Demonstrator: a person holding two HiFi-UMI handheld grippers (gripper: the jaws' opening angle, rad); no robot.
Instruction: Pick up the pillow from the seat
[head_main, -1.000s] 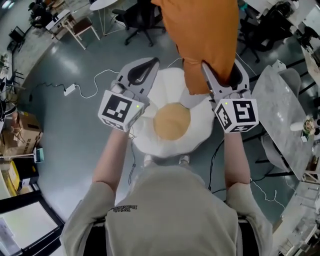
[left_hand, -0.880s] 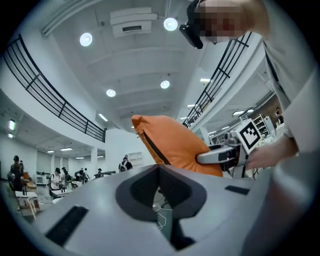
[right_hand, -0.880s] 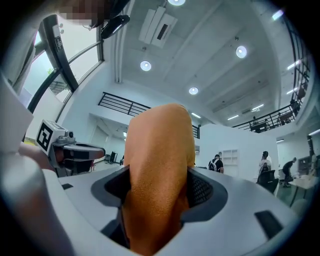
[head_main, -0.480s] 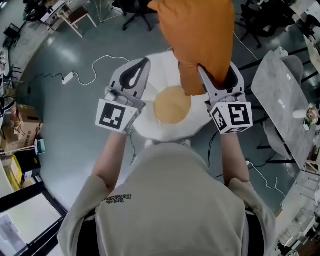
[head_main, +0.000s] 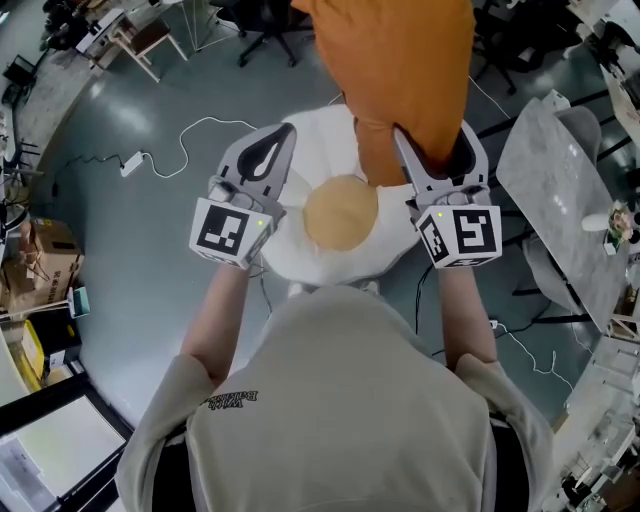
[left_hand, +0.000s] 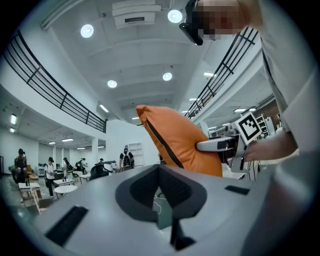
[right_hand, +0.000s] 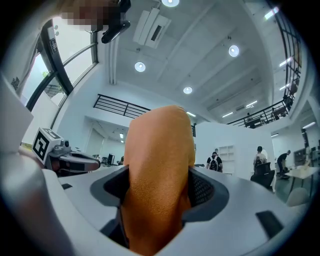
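An orange pillow (head_main: 395, 70) hangs in the air above the seat (head_main: 300, 265), a white flower-shaped cushion with a tan round centre. My right gripper (head_main: 436, 142) is shut on the pillow's lower corner; in the right gripper view the orange fabric (right_hand: 157, 170) fills the gap between the jaws and bulges out above them. My left gripper (head_main: 281, 133) hovers over the seat's left edge, jaws together and empty, a little left of the pillow. The left gripper view shows the pillow (left_hand: 182, 142) raised upright with the right gripper (left_hand: 220, 145) clamped on its side.
A white cable and power strip (head_main: 130, 165) lie on the grey floor at the left. A marble-topped table (head_main: 560, 200) stands at the right, cardboard boxes (head_main: 40, 255) at the left edge, office chairs (head_main: 265, 30) at the top. Several people (right_hand: 215, 161) stand far off.
Both grippers and the pillow have shifted slightly up and left in the head view. The right gripper's hold on the pillow looks the same; the left stays empty.
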